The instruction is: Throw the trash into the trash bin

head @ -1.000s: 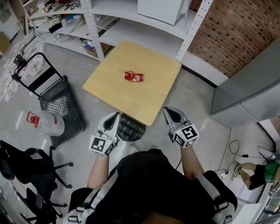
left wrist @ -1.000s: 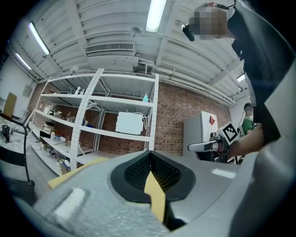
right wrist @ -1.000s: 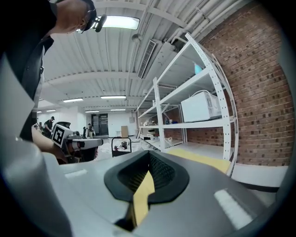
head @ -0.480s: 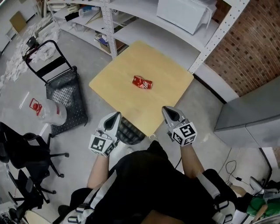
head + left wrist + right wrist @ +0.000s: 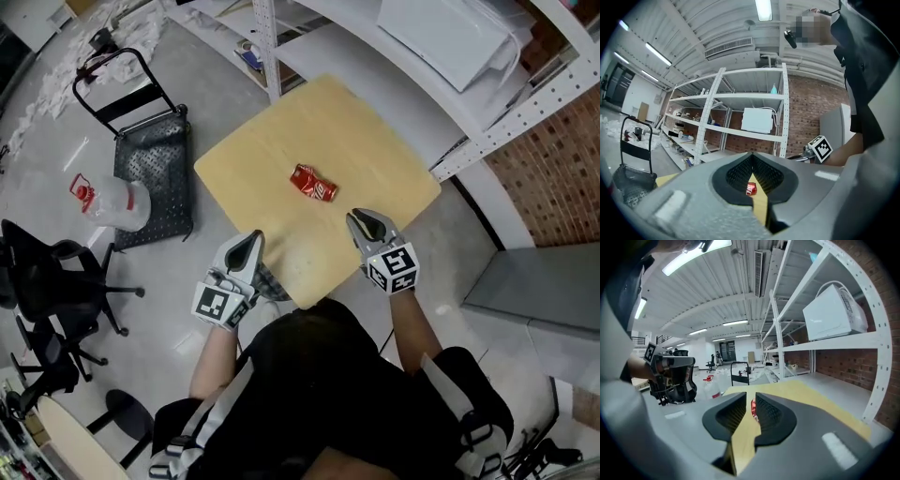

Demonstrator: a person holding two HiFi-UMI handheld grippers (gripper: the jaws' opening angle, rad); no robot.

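Observation:
A crushed red can [image 5: 313,183] lies near the middle of the square light-wood table [image 5: 265,150]. My right gripper [image 5: 364,221] hovers over the table's near edge, a short way from the can. Its jaws have just been opening and stand slightly apart with nothing between them. Through that gap, in the right gripper view, the can [image 5: 753,408] shows ahead. My left gripper [image 5: 250,242] is at the table's near-left edge with its tips touching and holds nothing. The can [image 5: 751,189] shows beyond its jaws. Part of a dark mesh bin [image 5: 268,281] peeks out under the table.
A black hand cart [image 5: 150,141] and a plastic jug with a red label [image 5: 112,202] stand on the floor at left. A black office chair [image 5: 56,281] is nearer. White shelving [image 5: 375,66] with a white box [image 5: 450,37] runs behind the table, in front of a brick wall [image 5: 553,169].
Both grippers have moved forward to the table, the right one now over its near edge. The right jaws have parted a little. The mesh bin is now mostly hidden under the table.

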